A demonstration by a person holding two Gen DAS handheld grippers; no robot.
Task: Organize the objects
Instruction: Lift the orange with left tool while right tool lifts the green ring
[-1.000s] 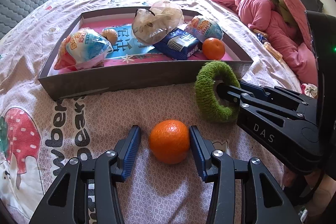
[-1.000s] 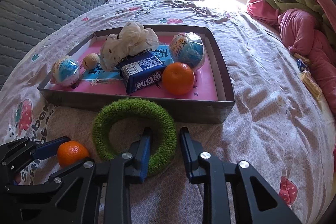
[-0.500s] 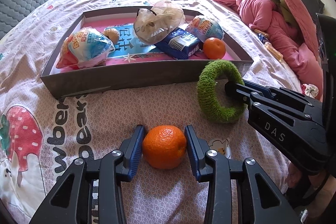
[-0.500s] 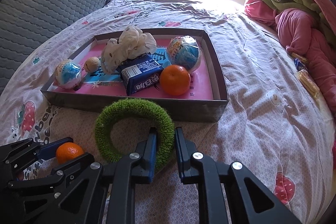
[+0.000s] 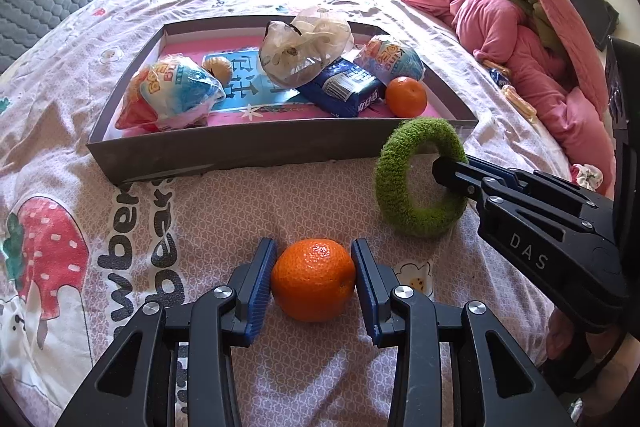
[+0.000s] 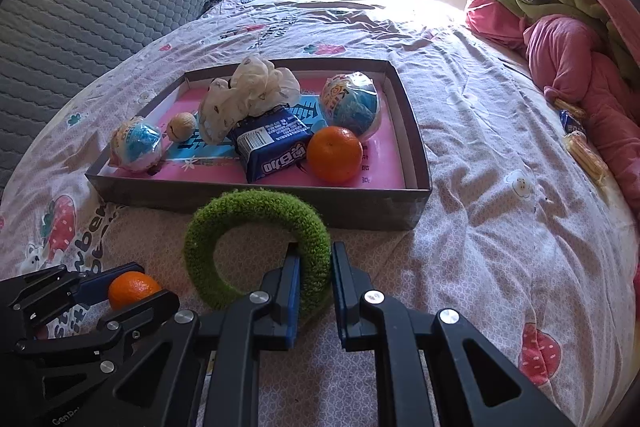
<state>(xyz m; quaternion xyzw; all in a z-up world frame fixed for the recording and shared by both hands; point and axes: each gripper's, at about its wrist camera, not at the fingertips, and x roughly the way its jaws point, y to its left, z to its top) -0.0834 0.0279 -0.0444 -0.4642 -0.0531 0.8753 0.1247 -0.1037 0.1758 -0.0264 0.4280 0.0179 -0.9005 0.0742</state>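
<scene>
Objects for sorting lay on the patterned bedsheet [image 6: 500, 131], just in front of the shallow grey cardboard tray with a pink floor [image 6: 412, 131], which already carried a crumpled plastic bag, two round wrapped snacks, a blue packet, a walnut and an orange. Two things remained outside it: the fuzzy green fabric ring [image 5: 416, 179], standing tilted near the tray's front wall, and the loose round orange [image 5: 314, 279], nearer still to the onlooker.

To my eye the step was the pick-up, and doing it well meant lifting each piece straight up, high enough to clear the front wall, before carrying it over a bare patch of the pink floor. The orange wanted gentle pressure at its widest part so it would not squirt out.

The right claw [image 6: 314, 279] had just been closing and was clenched on the ring's near side. The left claw [image 5: 314, 267] had likewise narrowed, its blue pads pressing both flanks of the orange.
</scene>
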